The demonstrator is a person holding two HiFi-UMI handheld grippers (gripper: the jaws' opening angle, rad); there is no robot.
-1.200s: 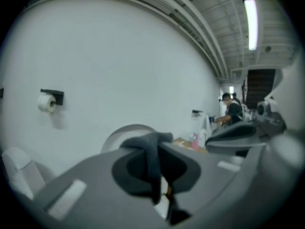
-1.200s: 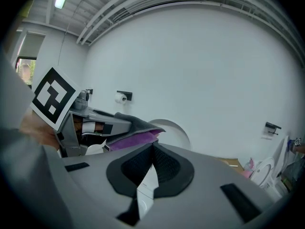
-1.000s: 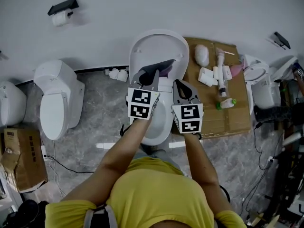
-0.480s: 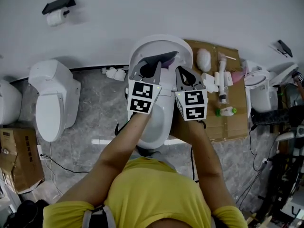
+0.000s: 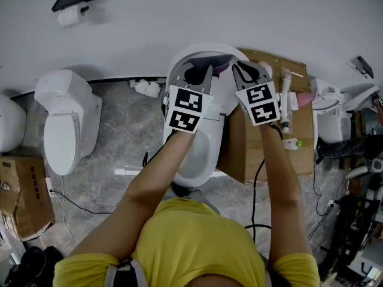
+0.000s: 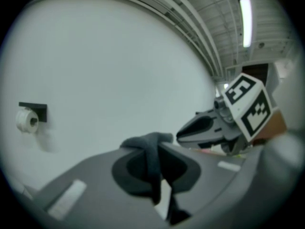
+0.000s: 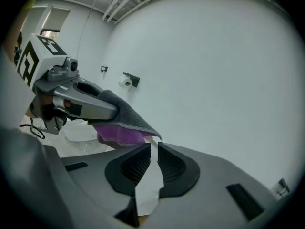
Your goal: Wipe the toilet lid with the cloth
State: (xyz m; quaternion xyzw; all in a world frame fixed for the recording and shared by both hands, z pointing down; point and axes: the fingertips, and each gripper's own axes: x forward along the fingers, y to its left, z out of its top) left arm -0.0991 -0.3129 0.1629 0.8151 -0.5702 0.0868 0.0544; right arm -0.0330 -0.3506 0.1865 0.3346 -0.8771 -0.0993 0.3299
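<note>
**Head view**
- Toilet lid [image 5: 177,64]: white and raised, standing against the wall.
- Your left gripper [image 5: 202,74]: in front of the lid's upper part, with its claw pinching the cloth [image 5: 219,69]. The cloth is grey with a purple side and sits at the top of the lid. You cannot tell from here whether it touches the lid.
- Your right gripper [image 5: 246,69]: at the lid's right edge, just beside the cloth.
- Cardboard box [image 5: 269,151]: right of the lid, with small items on top.
- Second toilet [image 5: 63,121]: well to the left of the lid.
- Toilet roll [image 5: 70,15]: on the wall, above and left of the lid.

**Left gripper view**
- Your left gripper [image 6: 155,147]: jaws clamped on a dark fold of the cloth [image 6: 145,142], which rises between them and bunches over their tips.
- Your right gripper [image 6: 205,128]: close on the right, under its marker cube [image 6: 248,106].

**Right gripper view**
- Your right gripper [image 7: 151,149]: jaws pressed together and holding nothing. Only a thin white strip shows through the slit.
- Your left gripper [image 7: 81,104]: on the left. The cloth [image 7: 125,128] hangs from its tip, grey over purple, just above your right jaw tips.
</note>
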